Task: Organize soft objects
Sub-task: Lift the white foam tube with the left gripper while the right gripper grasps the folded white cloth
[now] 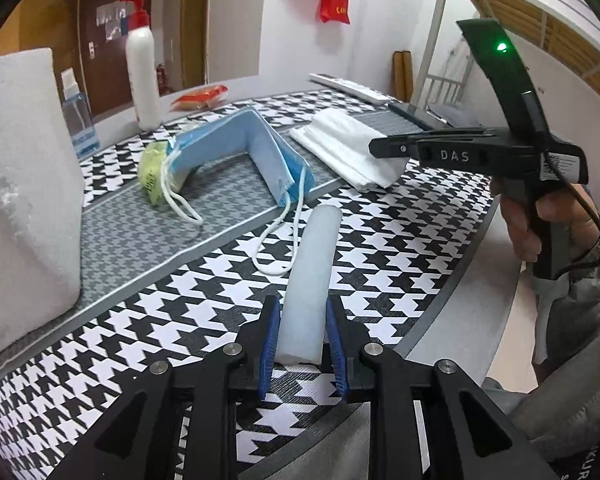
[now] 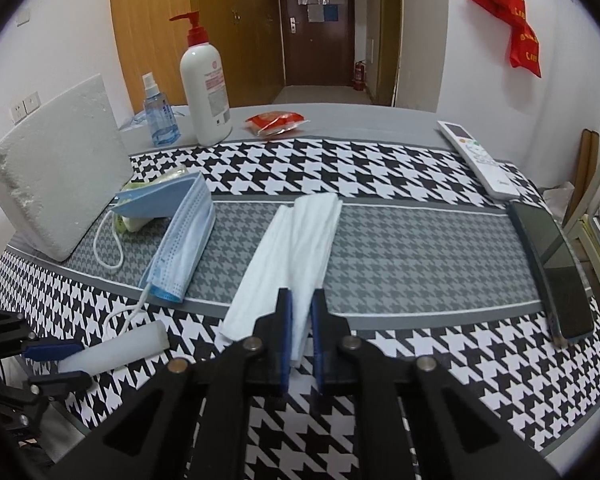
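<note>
Closest to me, my left gripper [image 1: 302,330] has its blue pads on either side of a white foam roll [image 1: 308,276] that's lying on the houndstooth tablecloth [image 1: 400,240], near end between the jaws, looks pinched. My right gripper [image 2: 301,320] is clamped down on the near edge of a stack of white folded tissues [image 2: 296,240], which runs away from me across the grey band of the cloth. Just left of that there's a bent pile of blue face masks [image 2: 184,236], ear loops trailing toward the roll, with something in a green wrapper [image 1: 153,172] tucked behind. Big white foam block [image 2: 60,176] sits left. Phone [image 2: 552,268] and remote [image 2: 476,156] off right. Far edge: spray bottle [image 2: 160,114], pump bottle [image 2: 204,84], red packet [image 2: 276,122].
</note>
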A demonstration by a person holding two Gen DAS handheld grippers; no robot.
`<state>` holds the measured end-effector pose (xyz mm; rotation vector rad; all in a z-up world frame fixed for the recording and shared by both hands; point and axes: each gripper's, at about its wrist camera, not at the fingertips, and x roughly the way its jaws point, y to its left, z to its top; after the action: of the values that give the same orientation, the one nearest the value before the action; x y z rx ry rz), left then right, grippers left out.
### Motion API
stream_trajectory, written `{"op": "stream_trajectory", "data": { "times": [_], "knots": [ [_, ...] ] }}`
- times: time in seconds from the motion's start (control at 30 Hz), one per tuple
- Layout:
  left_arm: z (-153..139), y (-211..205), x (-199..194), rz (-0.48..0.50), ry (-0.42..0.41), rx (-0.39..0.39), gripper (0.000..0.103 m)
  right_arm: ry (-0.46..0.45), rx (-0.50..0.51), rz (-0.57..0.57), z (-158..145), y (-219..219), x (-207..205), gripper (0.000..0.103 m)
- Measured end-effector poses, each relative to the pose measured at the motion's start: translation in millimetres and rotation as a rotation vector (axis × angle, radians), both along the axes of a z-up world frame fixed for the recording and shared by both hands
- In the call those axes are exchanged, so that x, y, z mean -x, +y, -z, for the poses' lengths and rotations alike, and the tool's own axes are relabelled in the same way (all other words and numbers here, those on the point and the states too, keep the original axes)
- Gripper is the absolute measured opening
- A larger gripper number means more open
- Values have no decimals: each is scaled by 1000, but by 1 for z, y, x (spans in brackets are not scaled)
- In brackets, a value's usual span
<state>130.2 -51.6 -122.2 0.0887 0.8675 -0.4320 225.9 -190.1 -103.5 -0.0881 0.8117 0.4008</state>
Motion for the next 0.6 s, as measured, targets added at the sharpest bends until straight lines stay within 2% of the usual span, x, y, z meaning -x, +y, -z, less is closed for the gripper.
{"op": "stream_trajectory", "data": {
  "times": [0.33,0.6],
  "knots": [
    [0,-16,-10,13,-23,-61,29,-14,-19,11,-2,-7,4,12],
    [-2,-17,-11,10,-34,-76,18,-34,-33,17,-10,-12,9,12]
  ]
}}
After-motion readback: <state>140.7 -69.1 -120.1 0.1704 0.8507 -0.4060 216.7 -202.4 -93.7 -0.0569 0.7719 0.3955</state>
